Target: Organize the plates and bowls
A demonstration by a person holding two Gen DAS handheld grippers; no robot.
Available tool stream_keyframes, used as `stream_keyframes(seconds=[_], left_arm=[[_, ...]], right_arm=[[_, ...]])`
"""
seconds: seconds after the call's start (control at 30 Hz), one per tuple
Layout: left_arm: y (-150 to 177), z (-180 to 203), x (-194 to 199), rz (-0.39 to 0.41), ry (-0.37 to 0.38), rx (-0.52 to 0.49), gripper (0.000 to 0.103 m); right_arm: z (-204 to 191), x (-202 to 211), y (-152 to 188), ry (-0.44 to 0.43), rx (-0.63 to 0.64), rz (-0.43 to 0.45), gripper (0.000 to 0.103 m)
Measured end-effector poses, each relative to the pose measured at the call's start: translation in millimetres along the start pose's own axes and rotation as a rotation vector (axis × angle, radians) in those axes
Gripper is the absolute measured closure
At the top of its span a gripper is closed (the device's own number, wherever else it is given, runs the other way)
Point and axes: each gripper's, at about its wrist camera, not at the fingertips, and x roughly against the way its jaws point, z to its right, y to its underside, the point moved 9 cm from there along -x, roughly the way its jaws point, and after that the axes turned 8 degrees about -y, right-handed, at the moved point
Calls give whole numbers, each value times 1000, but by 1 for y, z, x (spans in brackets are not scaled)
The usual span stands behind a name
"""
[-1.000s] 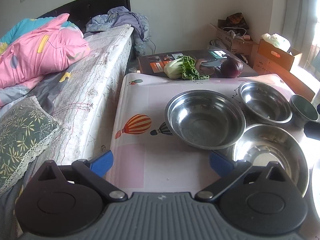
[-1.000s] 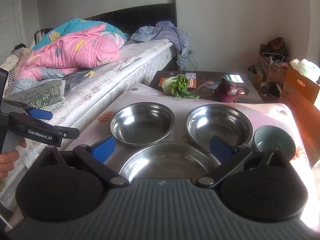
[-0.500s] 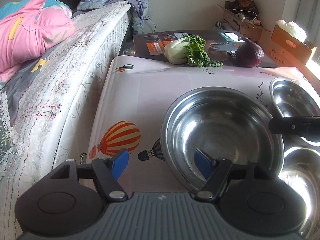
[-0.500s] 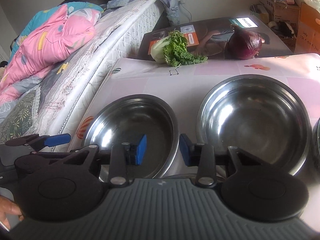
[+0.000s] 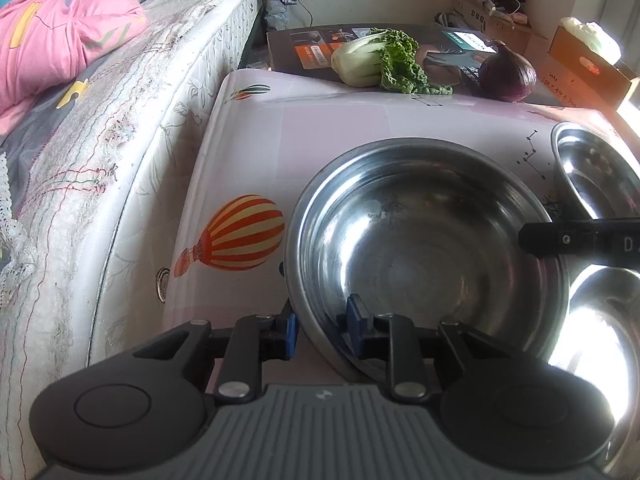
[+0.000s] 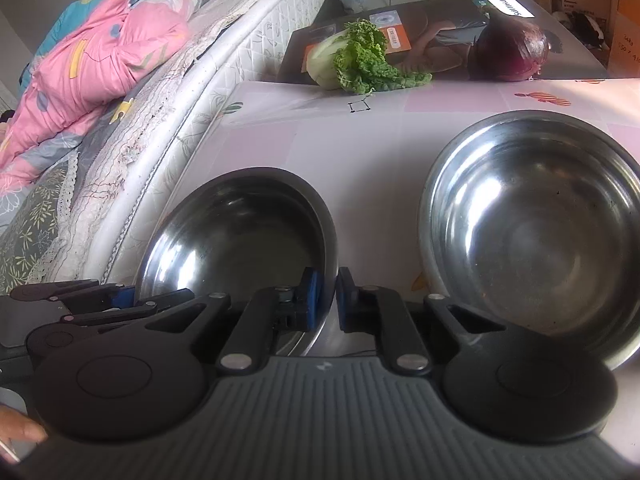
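Bowl [image 5: 424, 248] of shiny dented steel sits on the pink table [image 5: 320, 128] beside the bed; three steel bowls show in the left view, two in the right. The left gripper [image 5: 320, 326] is closing on its near rim, pads either side. The right gripper [image 6: 325, 300] is clamped on the same bowl's rim.

left gripper [image 5: 320, 326]: jaws closing, blue pads astride a bowl rim
right gripper [image 6: 325, 299]: jaws clamped tight on a rim
fingers [image 6: 18, 432]: bottom-left corner, right view
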Motion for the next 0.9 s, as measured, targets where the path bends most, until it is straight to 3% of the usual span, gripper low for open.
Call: stream_keyframes(seconds=[0.13, 0.23, 0.3, 0.67, 0.9], left_arm=[[8, -15, 2, -15, 1, 21, 74], [8, -21, -3, -28, -11, 33, 64], [5, -24, -9, -34, -17, 35, 51], [-2, -23, -16, -24, -20, 44, 52], [-5, -24, -16, -42, 52, 92, 53]], right_arm=[[-17, -4, 3, -8, 62, -16, 93], [-20, -9, 0, -7, 60, -20, 94], [-20, -15, -2, -6, 47, -29, 94], [-21, -28, -2, -3, 32, -44, 94], [-23, -33, 0, -35, -6, -53, 94]])
